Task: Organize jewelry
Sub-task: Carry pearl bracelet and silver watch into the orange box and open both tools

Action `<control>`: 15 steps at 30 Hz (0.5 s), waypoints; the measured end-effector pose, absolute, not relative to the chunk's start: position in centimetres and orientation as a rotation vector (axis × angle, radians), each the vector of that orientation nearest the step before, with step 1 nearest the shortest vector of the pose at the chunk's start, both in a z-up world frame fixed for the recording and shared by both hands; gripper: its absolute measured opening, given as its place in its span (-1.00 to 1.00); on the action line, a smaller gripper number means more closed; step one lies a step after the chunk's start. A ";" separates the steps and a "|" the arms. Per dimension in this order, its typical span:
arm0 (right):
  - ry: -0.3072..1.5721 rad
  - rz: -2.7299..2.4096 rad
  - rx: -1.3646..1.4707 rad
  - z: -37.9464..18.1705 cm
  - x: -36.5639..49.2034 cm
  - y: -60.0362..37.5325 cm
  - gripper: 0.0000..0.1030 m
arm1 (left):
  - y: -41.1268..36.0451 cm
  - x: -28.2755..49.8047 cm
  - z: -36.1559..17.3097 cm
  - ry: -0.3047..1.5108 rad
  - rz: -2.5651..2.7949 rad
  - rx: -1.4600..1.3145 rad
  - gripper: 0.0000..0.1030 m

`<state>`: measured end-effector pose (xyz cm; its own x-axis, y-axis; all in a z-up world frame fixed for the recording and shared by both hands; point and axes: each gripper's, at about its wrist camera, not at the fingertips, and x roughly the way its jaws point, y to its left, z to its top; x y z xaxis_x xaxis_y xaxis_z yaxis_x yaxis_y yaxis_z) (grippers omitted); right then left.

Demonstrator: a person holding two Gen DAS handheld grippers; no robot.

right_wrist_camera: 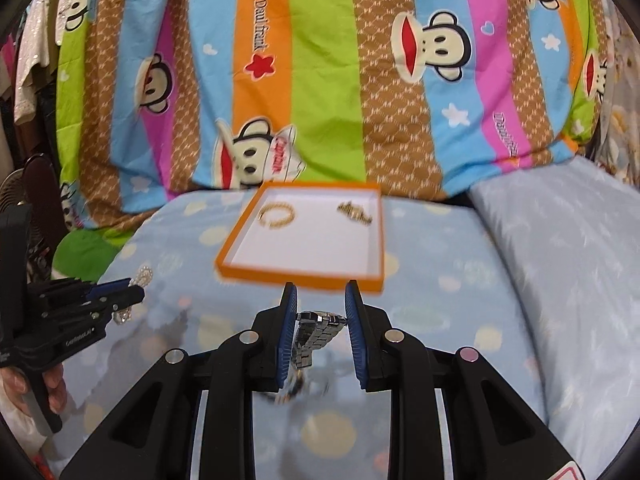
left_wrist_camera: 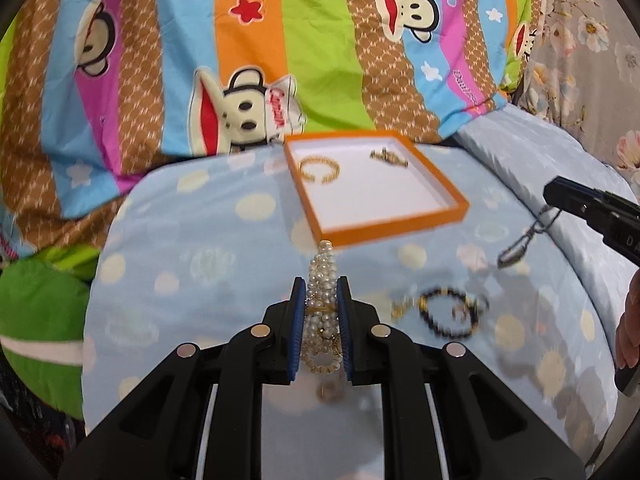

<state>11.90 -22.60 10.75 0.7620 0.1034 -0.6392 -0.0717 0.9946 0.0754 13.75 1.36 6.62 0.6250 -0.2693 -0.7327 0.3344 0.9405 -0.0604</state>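
My left gripper [left_wrist_camera: 321, 286] is shut on a pearl bracelet [left_wrist_camera: 321, 276] with gold links, held above the blue pillow just short of the orange tray [left_wrist_camera: 390, 228]. The tray holds a gold bangle [left_wrist_camera: 319, 169] and a gold chain piece [left_wrist_camera: 390, 157]. My right gripper [right_wrist_camera: 321, 294] is shut on a silver metal watch [right_wrist_camera: 318, 330], which hangs between the blue pads; the tray [right_wrist_camera: 304, 276] lies just ahead of it. The right gripper also shows at the right of the left wrist view [left_wrist_camera: 554, 196], with the watch [left_wrist_camera: 516, 252] dangling below it.
A black bead bracelet [left_wrist_camera: 450, 312] with a gold piece lies on the blue spotted pillow [left_wrist_camera: 200, 264]. A striped monkey-print quilt [left_wrist_camera: 280, 40] rises behind the tray. A second pale pillow [right_wrist_camera: 560, 280] lies at the right.
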 end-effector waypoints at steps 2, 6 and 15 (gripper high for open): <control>0.663 0.091 0.055 11.6 14.4 -22.8 -0.55 | 0.4 16.3 7.5 0.815 -0.361 0.068 -0.71; 0.632 0.074 0.085 11.8 19.1 -23.0 -0.55 | -1.6 20.6 8.2 0.784 -0.372 0.042 -0.71; 0.629 0.041 0.155 7.5 27.3 -23.1 -0.54 | -6.0 28.3 4.4 0.845 -0.386 0.037 -0.71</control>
